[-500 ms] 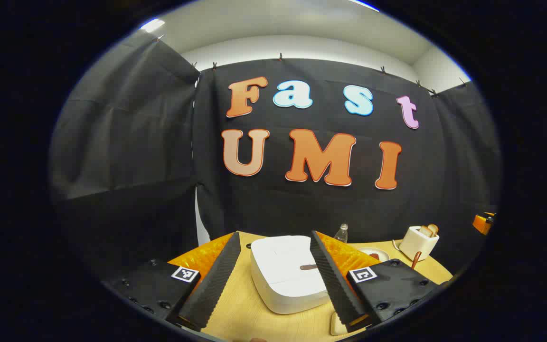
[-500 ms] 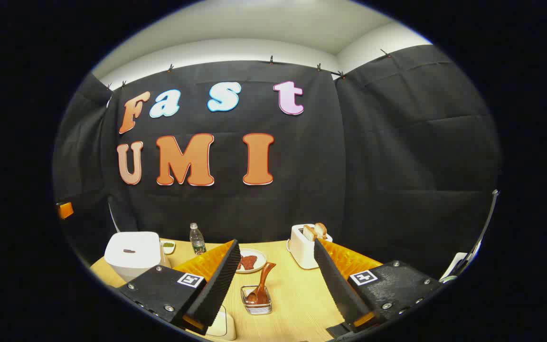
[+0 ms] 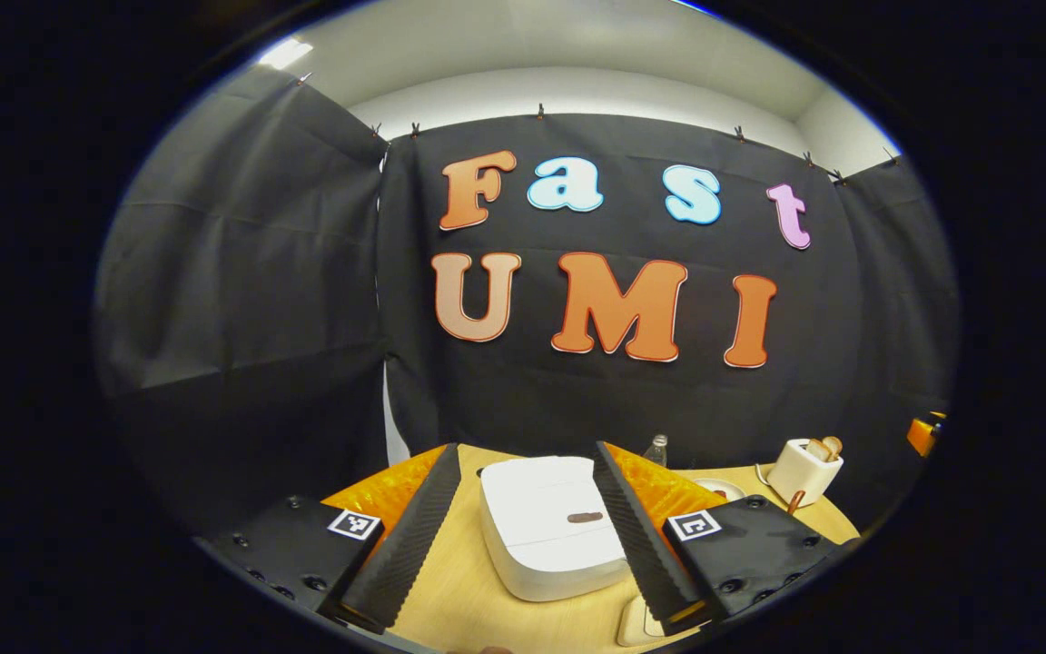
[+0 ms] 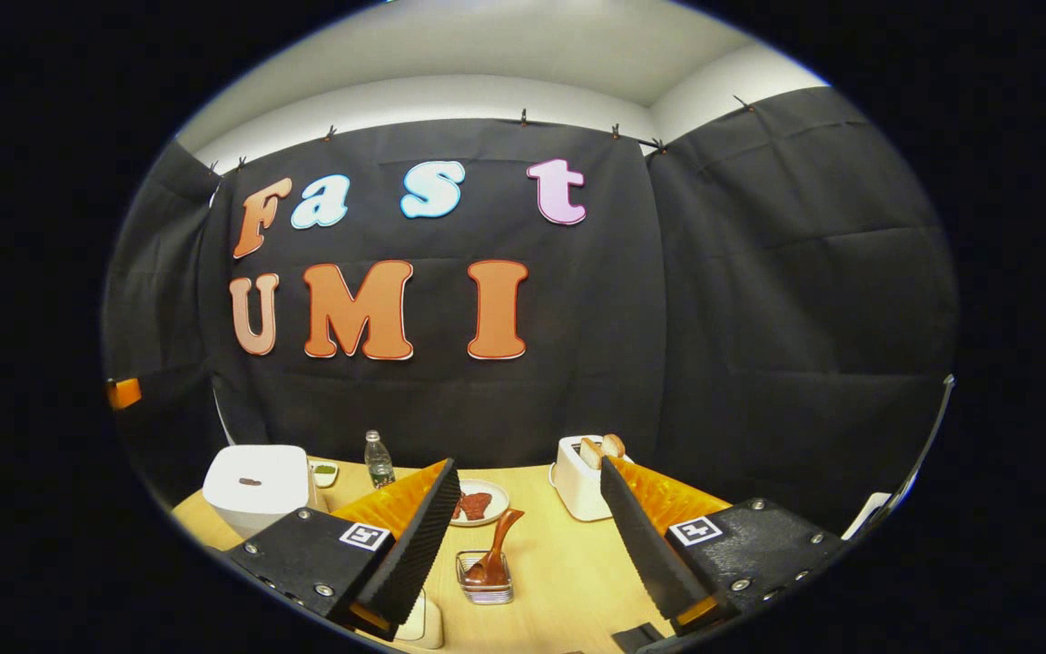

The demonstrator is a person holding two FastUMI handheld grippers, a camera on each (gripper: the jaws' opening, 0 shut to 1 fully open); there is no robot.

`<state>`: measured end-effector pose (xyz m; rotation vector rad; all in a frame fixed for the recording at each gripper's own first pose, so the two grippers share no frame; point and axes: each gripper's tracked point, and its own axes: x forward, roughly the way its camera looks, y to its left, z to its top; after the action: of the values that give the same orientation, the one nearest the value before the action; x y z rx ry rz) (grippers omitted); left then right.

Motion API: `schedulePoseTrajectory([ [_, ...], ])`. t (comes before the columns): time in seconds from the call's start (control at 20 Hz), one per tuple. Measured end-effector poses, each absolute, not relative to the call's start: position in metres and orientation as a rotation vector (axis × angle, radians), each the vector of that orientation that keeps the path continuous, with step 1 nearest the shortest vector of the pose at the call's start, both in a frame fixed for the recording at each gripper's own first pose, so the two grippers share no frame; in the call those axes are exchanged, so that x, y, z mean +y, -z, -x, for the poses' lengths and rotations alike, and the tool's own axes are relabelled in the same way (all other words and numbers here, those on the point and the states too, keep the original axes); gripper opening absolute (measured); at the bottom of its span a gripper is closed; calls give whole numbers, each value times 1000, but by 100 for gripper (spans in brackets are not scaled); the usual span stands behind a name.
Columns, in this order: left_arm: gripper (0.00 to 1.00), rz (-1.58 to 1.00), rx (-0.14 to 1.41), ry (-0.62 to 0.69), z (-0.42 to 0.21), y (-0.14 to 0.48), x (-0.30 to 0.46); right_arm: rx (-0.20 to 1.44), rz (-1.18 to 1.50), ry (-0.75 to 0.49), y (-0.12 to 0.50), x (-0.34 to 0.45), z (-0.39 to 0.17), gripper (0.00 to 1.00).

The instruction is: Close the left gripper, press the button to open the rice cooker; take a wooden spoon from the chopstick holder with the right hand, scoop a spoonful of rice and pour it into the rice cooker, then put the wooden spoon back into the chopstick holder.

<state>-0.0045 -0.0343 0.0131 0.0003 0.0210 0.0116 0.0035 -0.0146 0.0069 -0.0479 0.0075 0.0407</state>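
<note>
Lid down, rice cooker waits between a spread pair of fingers

The white rice cooker [image 3: 552, 525] sits shut on the wooden table [image 3: 459, 604], straight ahead of the left gripper [image 3: 523, 531] and framed between its fingers, which stand wide apart and hold nothing; they would need to come together before pressing the small dark button [image 3: 585, 518] on the lid, which lies just right of centre. In the right gripper view, the wooden spoon [image 4: 494, 554] stands bowl-down in the wire chopstick holder [image 4: 485, 579], its handle leaning up and to the right, directly ahead of the right gripper [image 4: 523, 536], likewise spread wide and empty. That gripper looks the nearer to the spoon. Farther back sit a plate [image 4: 476, 502] with something reddish-brown, a water bottle [image 4: 379, 460] and a toaster [image 4: 580, 476] holding bread; what the small dish beside the cooker holds cannot be told.
</note>
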Motion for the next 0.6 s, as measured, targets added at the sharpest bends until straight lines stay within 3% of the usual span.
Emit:
schedulePoseTrajectory([
  [0.35, 99, -41, -7, -18, 20, -16, -62, 27, 53, -113, -2, -18, -7, 96],
  [0.4, 99, -43, -3, -21, 23, -15, -66, 37, 49, -129, 1, -18, -7, 100],
  [0.6, 99, -29, -12, -55, 29, -20, -69, 49, 15, -154, 4, -26, -13, 96],
])
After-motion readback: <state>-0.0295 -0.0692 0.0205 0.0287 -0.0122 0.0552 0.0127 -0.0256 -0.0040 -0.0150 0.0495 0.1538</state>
